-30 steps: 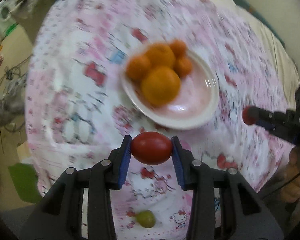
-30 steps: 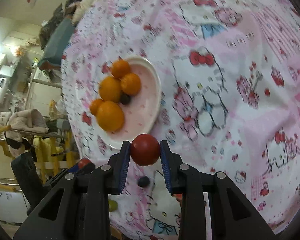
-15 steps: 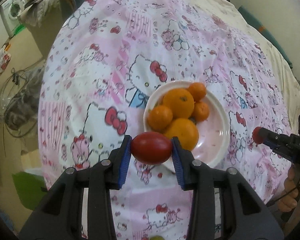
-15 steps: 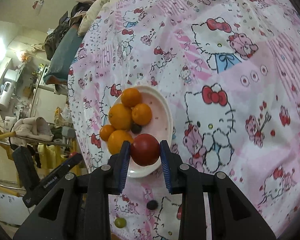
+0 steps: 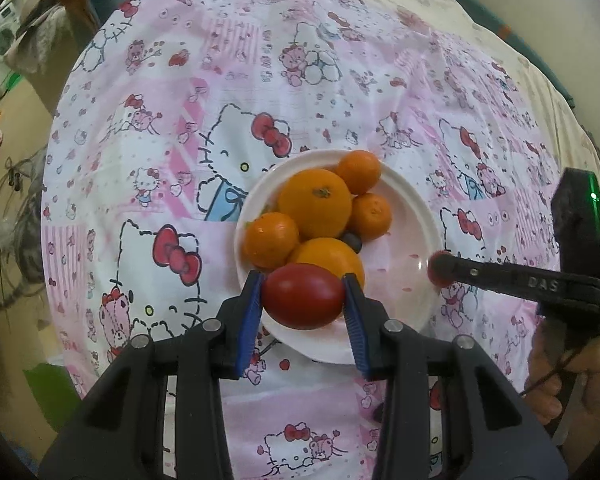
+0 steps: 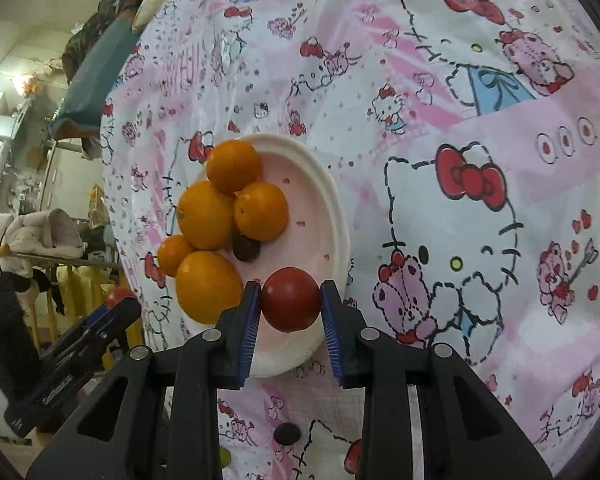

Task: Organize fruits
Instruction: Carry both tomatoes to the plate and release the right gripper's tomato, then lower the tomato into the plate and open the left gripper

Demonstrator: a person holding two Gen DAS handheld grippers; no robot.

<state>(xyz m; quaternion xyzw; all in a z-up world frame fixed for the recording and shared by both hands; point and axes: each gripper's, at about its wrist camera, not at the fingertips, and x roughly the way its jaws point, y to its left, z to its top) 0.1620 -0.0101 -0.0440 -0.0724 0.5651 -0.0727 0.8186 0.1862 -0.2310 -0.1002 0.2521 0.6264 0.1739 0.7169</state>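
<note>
A white plate [image 5: 404,304] sits on the pink cartoon-print cloth. It holds several oranges [image 5: 315,202] and a dark grape [image 5: 352,242]. My left gripper [image 5: 303,298] is shut on an oval red tomato [image 5: 303,296] and hangs over the plate's near rim. My right gripper [image 6: 290,300] is shut on a round red tomato [image 6: 290,299], just above the plate's [image 6: 332,208] bare near side, beside an orange [image 6: 208,292]. From the left wrist view, the right gripper [image 5: 440,270] reaches in over the plate's right edge.
A dark grape [image 6: 287,434] and a small green fruit [image 6: 224,458] lie on the cloth below the plate. A person's hand [image 5: 560,376] holds the right tool. Room clutter lies past the cloth's left edge. The cloth [image 6: 460,80] spreads wide beyond the plate.
Both grippers have come in over the plate with their tomatoes still held. The right one has also sunk closer to the plate's bare part.
</note>
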